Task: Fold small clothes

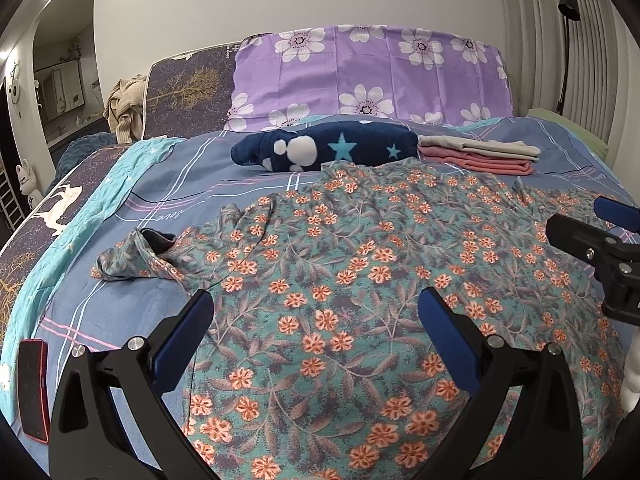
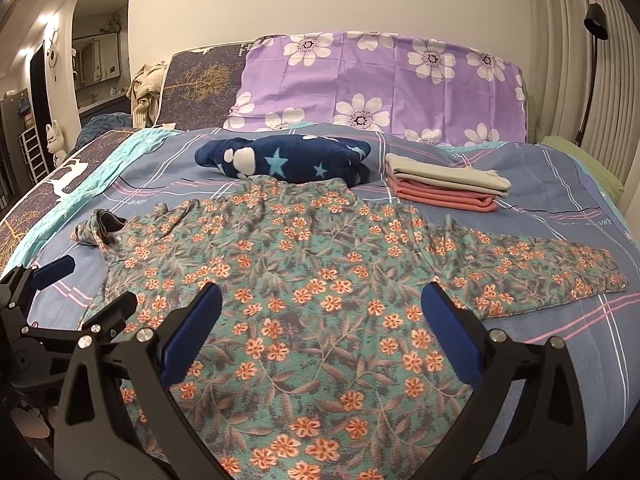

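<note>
A teal floral long-sleeved shirt (image 1: 360, 264) lies spread flat on the bed, also in the right wrist view (image 2: 320, 264). Its left sleeve (image 1: 136, 256) is bunched up; its right sleeve (image 2: 552, 272) lies stretched out flat. My left gripper (image 1: 316, 300) is open and empty above the shirt's lower body. My right gripper (image 2: 320, 292) is open and empty above the shirt's lower body, to the right of the left one. The right gripper also shows at the right edge of the left wrist view (image 1: 580, 228), and the left gripper at the left edge of the right wrist view (image 2: 96, 284).
A dark blue star-patterned fleece bundle (image 2: 288, 160) lies behind the shirt. A folded stack of grey and pink clothes (image 2: 448, 188) sits at the back right. A purple flowered pillow (image 2: 380, 84) stands at the headboard. A red phone (image 1: 34, 388) lies on the bed's left front.
</note>
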Tool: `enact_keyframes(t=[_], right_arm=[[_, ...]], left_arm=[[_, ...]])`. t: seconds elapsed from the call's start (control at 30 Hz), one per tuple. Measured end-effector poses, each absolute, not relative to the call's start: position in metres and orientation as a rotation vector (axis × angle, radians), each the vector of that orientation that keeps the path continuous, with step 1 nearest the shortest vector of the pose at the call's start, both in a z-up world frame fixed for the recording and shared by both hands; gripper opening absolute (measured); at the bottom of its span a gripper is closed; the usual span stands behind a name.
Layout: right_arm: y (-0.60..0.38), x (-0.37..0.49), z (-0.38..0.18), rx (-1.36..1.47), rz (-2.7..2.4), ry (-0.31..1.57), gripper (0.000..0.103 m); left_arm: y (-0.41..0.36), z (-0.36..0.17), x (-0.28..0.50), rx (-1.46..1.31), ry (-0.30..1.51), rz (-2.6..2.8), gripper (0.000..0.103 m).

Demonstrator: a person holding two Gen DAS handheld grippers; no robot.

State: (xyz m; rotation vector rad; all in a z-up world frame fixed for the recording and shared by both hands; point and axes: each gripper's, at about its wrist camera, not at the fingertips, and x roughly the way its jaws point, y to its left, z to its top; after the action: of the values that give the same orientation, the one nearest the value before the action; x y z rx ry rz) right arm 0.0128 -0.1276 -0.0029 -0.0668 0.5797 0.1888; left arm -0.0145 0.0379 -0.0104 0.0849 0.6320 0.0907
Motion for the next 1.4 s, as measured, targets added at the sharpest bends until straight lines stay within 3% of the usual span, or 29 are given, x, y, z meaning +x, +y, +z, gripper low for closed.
enact_keyframes(t=[1.4], right_arm=[[-0.1376,0.0170,-0.0081,-0.052,0.158,0.604,0.101]], left_arm=[[0.0280,-0.0116,-0.0094,0.088,0.634,0.059,0.101]])
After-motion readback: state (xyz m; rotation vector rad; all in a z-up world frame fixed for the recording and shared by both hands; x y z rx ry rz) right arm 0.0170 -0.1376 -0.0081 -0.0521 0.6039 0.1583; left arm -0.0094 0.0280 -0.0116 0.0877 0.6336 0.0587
